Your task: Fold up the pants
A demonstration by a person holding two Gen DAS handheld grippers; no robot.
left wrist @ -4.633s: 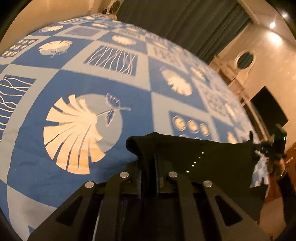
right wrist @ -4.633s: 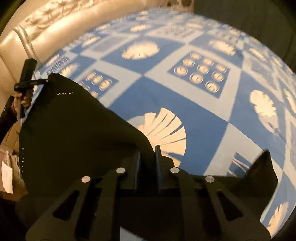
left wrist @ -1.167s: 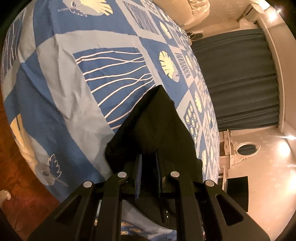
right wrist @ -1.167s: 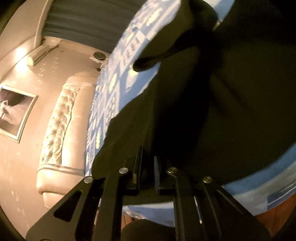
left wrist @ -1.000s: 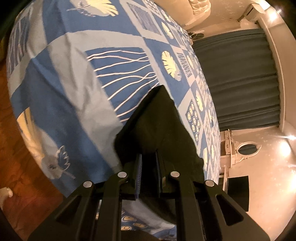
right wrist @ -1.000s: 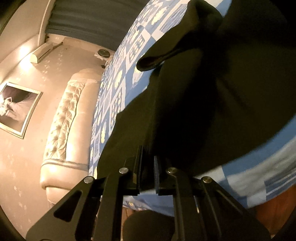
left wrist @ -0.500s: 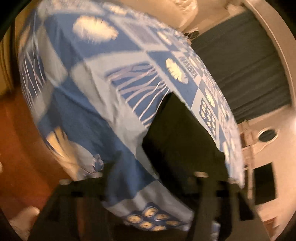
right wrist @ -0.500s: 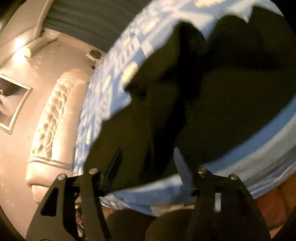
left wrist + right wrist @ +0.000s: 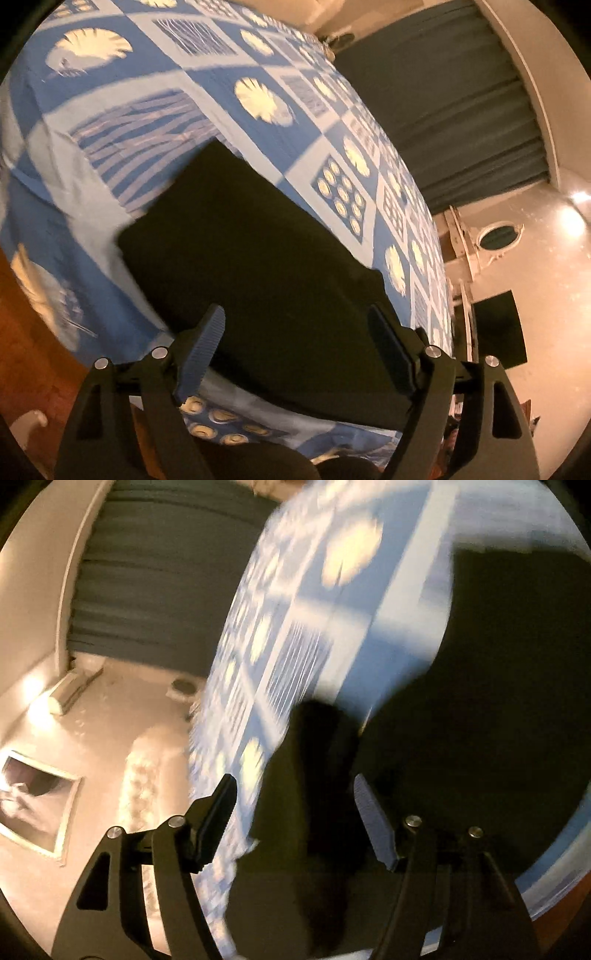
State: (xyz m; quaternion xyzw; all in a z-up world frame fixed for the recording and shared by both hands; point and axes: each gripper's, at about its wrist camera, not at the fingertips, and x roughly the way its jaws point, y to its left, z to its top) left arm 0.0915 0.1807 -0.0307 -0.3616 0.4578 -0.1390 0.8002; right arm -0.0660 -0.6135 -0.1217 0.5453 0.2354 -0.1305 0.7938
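The pants [image 9: 266, 266] lie flat on the bed [image 9: 155, 70], their length running right and away from the left hand-held gripper [image 9: 299, 347], nearer them; it and the right hand-held gripper [image 9: 295, 805] gape wide, empty

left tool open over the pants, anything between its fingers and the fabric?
Nothing. In the left wrist view the left tool is open, with only the black pants lying on the blue bedspread showing between its fingers.
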